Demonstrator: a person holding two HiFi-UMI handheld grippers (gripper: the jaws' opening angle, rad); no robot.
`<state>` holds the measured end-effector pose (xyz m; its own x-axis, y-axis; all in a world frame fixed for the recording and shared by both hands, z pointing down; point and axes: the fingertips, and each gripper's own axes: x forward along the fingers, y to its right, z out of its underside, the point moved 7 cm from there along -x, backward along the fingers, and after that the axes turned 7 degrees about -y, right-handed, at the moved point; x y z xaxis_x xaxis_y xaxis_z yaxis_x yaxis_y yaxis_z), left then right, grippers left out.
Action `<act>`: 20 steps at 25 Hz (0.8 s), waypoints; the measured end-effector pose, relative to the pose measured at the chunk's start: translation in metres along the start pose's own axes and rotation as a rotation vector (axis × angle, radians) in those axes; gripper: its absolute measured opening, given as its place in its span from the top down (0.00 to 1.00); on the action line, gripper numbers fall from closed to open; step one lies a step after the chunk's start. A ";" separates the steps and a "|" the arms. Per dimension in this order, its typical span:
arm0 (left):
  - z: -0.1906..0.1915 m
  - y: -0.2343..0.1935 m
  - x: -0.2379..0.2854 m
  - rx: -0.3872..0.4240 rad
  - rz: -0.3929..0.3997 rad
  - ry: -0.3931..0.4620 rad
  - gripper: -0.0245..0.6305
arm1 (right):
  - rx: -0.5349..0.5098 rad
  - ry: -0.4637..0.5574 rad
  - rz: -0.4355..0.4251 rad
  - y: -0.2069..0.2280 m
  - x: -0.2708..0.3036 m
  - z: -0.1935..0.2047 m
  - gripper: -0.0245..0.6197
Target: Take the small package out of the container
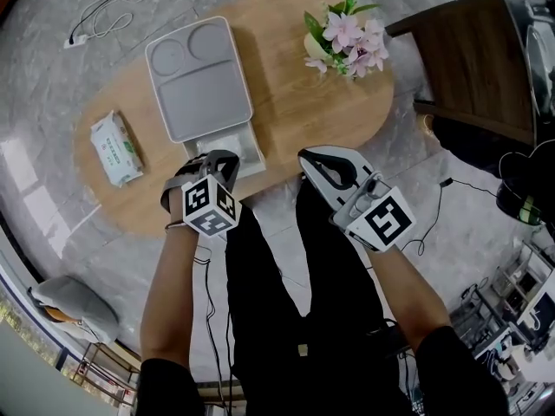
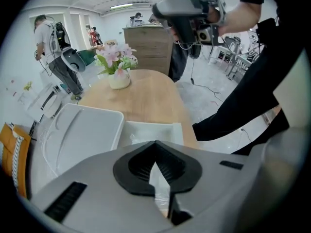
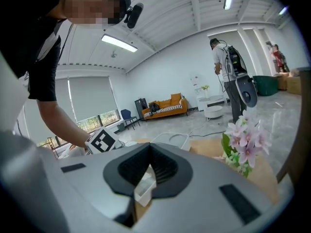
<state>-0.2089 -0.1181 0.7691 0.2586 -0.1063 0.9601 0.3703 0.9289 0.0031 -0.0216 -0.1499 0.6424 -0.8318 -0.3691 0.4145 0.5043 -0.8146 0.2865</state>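
Brightly and evenly lit from ceiling lamps (image 3: 119, 43) overhead. Pale glare on the glossy floor (image 1: 24, 159) at left in the head view. Only faint, soft shadows. Heavily bent by fisheye, with black corners in both gripper views. Soft and unfocused up close on the left gripper (image 2: 155, 142) and right gripper (image 3: 149, 143); sharper farther off.

Head view: left gripper (image 1: 211, 165) covers near end of container (image 1: 250, 146); contents unreadable. Left gripper view: own body hides lower half of container (image 2: 153, 130); pale patch behind jaw gap, can't ID. Right gripper view: only sliver of container (image 3: 144, 188) shows past jaws. Green pack (image 1: 116, 148): print too small to read.
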 end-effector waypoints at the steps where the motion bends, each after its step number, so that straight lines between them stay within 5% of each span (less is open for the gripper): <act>1: -0.001 0.000 -0.007 -0.004 -0.006 0.008 0.94 | -0.008 0.004 0.000 -0.002 -0.001 -0.005 0.94; 10: -0.022 -0.001 -0.094 -0.109 -0.061 0.160 0.94 | -0.087 0.062 0.017 -0.022 -0.026 -0.077 0.94; 20: -0.058 -0.024 -0.257 -0.217 -0.234 0.437 0.94 | -0.197 0.154 -0.019 -0.067 -0.047 -0.199 0.94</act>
<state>-0.2327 -0.1337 0.5058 0.4771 -0.4825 0.7345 0.6265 0.7729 0.1007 -0.0620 -0.1666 0.4321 -0.8739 -0.4044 0.2697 0.4457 -0.8881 0.1127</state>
